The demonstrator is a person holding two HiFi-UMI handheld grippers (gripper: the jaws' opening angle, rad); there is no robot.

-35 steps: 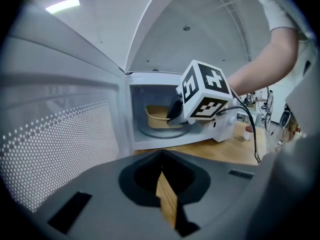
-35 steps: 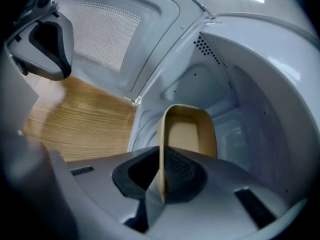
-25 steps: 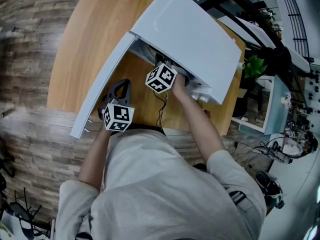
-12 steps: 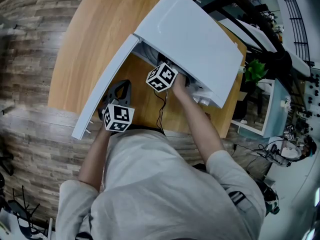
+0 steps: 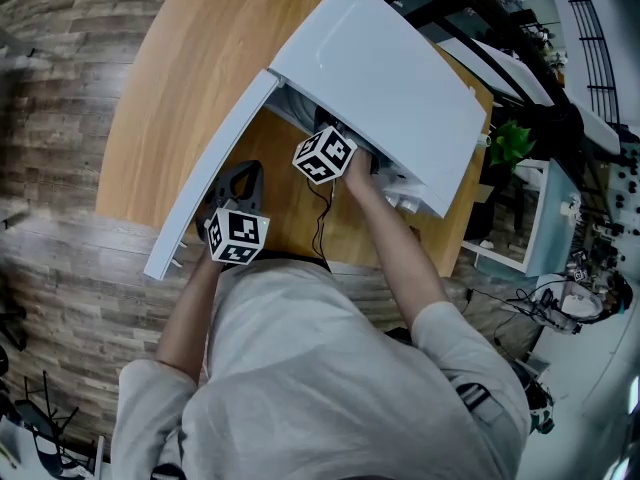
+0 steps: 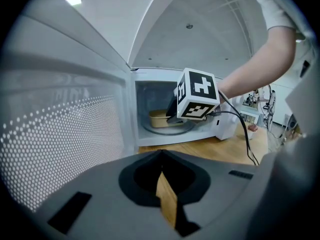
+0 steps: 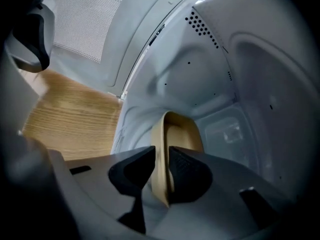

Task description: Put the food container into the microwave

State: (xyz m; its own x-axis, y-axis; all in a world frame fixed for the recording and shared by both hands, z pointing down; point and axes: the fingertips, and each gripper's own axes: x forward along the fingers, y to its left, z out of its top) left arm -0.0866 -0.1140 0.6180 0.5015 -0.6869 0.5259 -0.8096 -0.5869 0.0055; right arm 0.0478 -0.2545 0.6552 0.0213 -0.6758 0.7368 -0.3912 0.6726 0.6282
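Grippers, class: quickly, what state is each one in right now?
Left gripper: shut, empty.
Right gripper: open, jaws just been opening, food container wall between them.

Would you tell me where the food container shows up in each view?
Head view: not visible; the microwave hides it.
Left gripper view: food container at centre, inside the cavity.
Right gripper view: food container lower centre, inside the cavity.
Shared landmark: the open microwave door, in all three.

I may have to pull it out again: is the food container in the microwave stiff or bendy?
Probably bendy and light: the food container's wall looks thin between the right gripper's jaws, which have just been opening. Low and wide, it seems unlikely to tip, but may slide on the turntable.
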